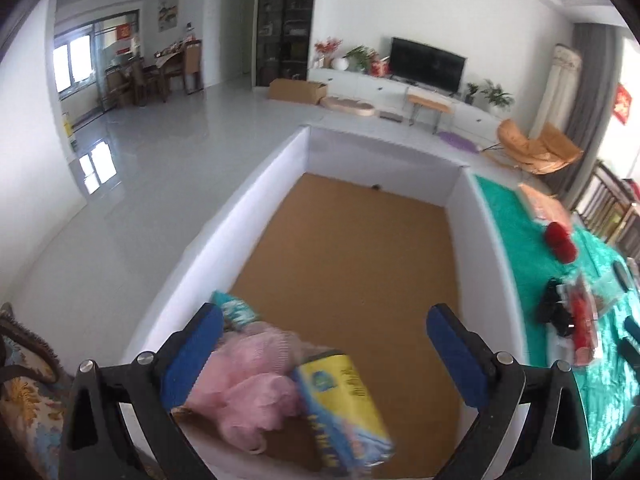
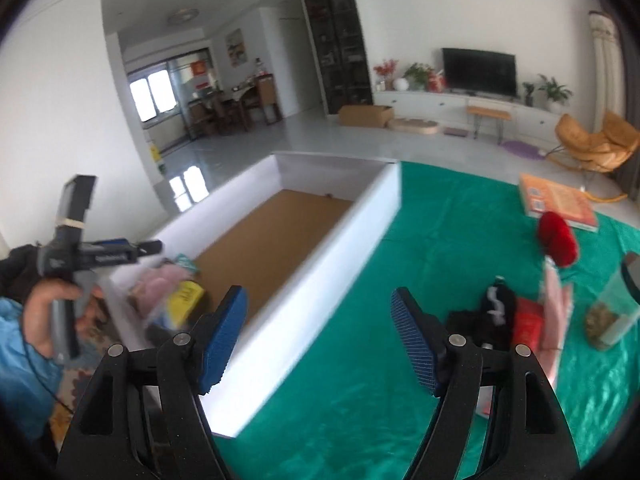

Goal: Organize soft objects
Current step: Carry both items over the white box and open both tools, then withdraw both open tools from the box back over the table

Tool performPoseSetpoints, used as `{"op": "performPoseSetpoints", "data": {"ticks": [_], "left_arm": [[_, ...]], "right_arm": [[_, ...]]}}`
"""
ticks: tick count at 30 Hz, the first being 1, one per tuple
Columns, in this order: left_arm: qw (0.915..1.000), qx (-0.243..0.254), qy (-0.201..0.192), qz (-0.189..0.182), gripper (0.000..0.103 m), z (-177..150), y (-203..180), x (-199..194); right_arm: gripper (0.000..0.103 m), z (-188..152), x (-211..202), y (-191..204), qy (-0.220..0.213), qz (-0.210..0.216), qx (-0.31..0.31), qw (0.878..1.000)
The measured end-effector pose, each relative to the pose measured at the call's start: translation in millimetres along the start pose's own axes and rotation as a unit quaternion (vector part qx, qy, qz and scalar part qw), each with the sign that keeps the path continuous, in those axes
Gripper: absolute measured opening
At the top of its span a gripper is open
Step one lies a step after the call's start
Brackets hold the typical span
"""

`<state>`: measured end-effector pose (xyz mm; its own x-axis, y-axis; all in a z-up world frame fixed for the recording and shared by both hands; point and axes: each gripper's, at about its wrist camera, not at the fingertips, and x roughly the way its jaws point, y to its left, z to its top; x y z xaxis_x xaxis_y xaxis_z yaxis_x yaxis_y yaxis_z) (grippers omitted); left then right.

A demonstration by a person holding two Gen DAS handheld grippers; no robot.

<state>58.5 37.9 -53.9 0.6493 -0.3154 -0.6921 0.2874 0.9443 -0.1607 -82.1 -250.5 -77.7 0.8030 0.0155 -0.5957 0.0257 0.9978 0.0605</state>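
Hovering left gripper (image 1: 324, 352) open above yellow pack (image 1: 344, 404).

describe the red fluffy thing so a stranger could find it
Start at the green cloth right of the white box. Near its far side lies an orange book; the red pompom sits just before it, the only round, fuzzy item.
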Motion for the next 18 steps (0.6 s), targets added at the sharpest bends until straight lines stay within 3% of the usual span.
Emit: {"op": "performPoseSetpoints", "data": {"ticks": [3, 5, 7, 9, 12, 16, 18], "left_arm": [[0.9953, 0.041, -0.024, -0.085, 0.101, -4.0, -64.9, -13.5], [0.9862, 0.076, -0.029, -0.144, 0.101, -15.2, -114.9, -18.6], [0.9741, 0.104, -0.010, -0.200, 0.103, -33.7, -163.6, -16.9], [0.9623, 0.122, 0.036, -0.240, 0.103, -54.6, -211.6, -1.7], [0.9523, 0.148, 0.108, -0.244, 0.103, -95.6, -266.7, 31.5], [0.9544, 0.169, 0.140, -0.203, 0.103, -129.0, -286.5, 77.1], [0.9585, 0.177, 0.143, -0.172, 0.103, -132.7, -285.4, 99.0]], "right_arm": [[0.081, -44.2, -9.7, -65.9, 0.013, -0.084, 0.045, 0.995], [0.081, -70.2, -19.5, -113.5, 0.023, -0.132, 0.090, 0.987], [0.081, -94.2, -34.3, -157.5, 0.022, -0.188, 0.136, 0.972], [0.081, -107.6, -46.6, -194.3, 0.029, -0.237, 0.170, 0.956], [0.081, -125.5, -54.9, -240.2, 0.065, -0.289, 0.207, 0.932], [0.081, -143.3, -63.4, -270.7, 0.084, -0.293, 0.259, 0.917], [0.081, -144.1, -65.8, -274.4, 0.073, -0.284, 0.271, 0.917]]}}
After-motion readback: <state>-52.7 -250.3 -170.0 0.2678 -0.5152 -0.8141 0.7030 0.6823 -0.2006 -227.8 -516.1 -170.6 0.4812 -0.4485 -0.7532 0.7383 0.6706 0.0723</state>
